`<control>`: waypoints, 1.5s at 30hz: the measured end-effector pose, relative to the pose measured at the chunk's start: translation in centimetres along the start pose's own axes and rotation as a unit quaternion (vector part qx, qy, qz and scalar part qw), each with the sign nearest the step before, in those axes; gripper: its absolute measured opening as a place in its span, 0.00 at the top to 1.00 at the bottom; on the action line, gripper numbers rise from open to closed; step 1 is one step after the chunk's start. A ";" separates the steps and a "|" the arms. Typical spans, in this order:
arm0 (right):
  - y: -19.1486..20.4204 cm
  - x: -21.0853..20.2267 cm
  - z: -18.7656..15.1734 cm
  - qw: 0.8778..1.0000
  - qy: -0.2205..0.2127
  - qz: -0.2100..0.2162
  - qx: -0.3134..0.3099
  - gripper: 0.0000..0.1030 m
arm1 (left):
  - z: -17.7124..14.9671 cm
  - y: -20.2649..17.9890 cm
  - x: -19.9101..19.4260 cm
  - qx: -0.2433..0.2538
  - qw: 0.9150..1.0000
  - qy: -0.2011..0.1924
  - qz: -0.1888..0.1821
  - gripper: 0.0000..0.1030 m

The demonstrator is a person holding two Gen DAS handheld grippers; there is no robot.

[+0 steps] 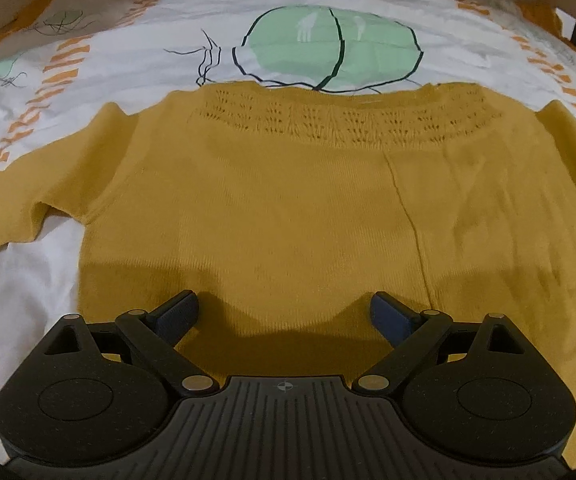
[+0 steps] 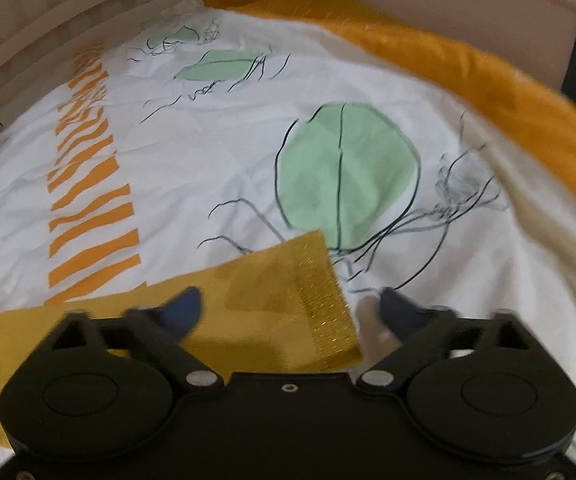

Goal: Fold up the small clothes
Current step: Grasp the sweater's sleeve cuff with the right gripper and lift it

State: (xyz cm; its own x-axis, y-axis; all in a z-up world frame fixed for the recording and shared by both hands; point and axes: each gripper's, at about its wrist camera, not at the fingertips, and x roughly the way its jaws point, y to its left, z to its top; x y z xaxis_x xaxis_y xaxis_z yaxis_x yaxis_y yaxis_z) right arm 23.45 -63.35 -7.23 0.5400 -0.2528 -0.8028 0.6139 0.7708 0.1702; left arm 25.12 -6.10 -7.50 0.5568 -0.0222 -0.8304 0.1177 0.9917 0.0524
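Mustard knit sweater (image 1: 288, 208) lies flat on printed bedsheet (image 1: 127, 52). Left gripper (image 1: 284, 312) spread, empty; right gripper (image 2: 290, 312) apart astride sleeve cuff (image 2: 324, 304) (pads not touching).

I'm working in a home bedroom, over a bed. A white duvet cover (image 1: 135, 60) printed with green leaves and orange stripes fills both views, a pale wooden slatted headboard (image 2: 67, 20) stands behind it, and a mustard blanket (image 2: 468, 68) edges the far side.
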 end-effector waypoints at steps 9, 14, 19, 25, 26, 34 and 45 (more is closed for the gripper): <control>0.7 -0.3 -0.5 1.000 -0.002 -0.026 -0.017 0.47 | -0.4 0.4 0.6 0.006 1.000 -0.011 -0.024 0.05; 1.2 -0.9 -1.0 0.999 -0.025 -0.036 -0.028 0.47 | -0.2 0.5 0.8 0.014 0.999 -0.005 -0.031 0.03; 1.6 -1.8 -1.1 0.998 -0.049 -0.026 -0.030 0.46 | -0.3 0.6 1.2 0.014 0.999 -0.005 -0.036 0.01; 1.9 -2.7 -1.8 0.998 -0.052 0.011 -0.035 0.46 | -0.8 0.5 1.2 0.016 0.999 -0.018 -0.035 0.00; 2.0 -2.6 -1.8 0.998 -0.046 0.017 -0.036 0.46 | -0.8 0.5 1.2 0.016 0.999 -0.020 -0.035 0.00; 1.6 -0.9 -1.9 1.000 -0.016 0.022 -0.003 0.58 | -0.8 0.5 1.3 0.019 0.999 -0.020 -0.038 0.00; 5.0 -3.3 -0.8 0.999 -0.024 0.022 -0.027 0.90 | 3.2 3.7 -0.1 0.021 0.998 0.010 -0.058 0.14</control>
State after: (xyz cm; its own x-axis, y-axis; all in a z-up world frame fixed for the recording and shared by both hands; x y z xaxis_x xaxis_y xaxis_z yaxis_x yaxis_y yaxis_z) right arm 24.26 -58.24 -4.18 0.5931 -0.2449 -0.7670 0.5575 0.8122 0.1718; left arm 28.13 -2.80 -5.46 0.5203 -0.1338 -0.8435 0.2152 0.9763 -0.0221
